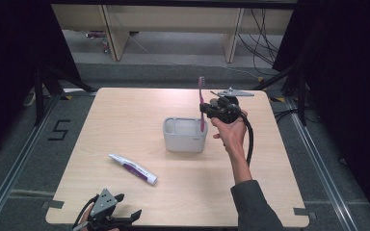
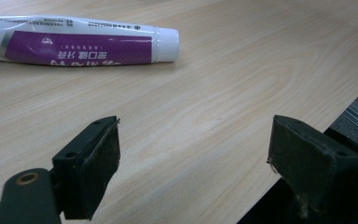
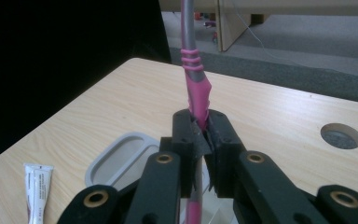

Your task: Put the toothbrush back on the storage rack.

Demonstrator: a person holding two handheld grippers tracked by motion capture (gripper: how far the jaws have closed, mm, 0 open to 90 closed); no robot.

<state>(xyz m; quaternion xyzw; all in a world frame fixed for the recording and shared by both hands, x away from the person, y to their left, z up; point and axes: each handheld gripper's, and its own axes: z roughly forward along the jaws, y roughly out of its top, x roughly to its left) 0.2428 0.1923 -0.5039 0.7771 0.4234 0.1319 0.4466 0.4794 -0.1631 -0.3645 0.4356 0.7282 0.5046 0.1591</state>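
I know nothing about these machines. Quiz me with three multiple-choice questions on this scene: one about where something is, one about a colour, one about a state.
1. Where does the white and purple toothpaste tube lie?
A. inside the holder
B. flat on the wooden table
C. in the left gripper

2. What colour is the toothbrush handle's grip?
A. green
B. yellow
C. pink

3. What is the right gripper doing?
A. clamped on the toothbrush
B. open, holding nothing
C. holding the tube

Answers:
1 B: the tube lies on bare wood, in front of the grey plastic holder.
2 C: pink shows at the jaws.
3 A: the jaws pinch the upright handle above the holder.
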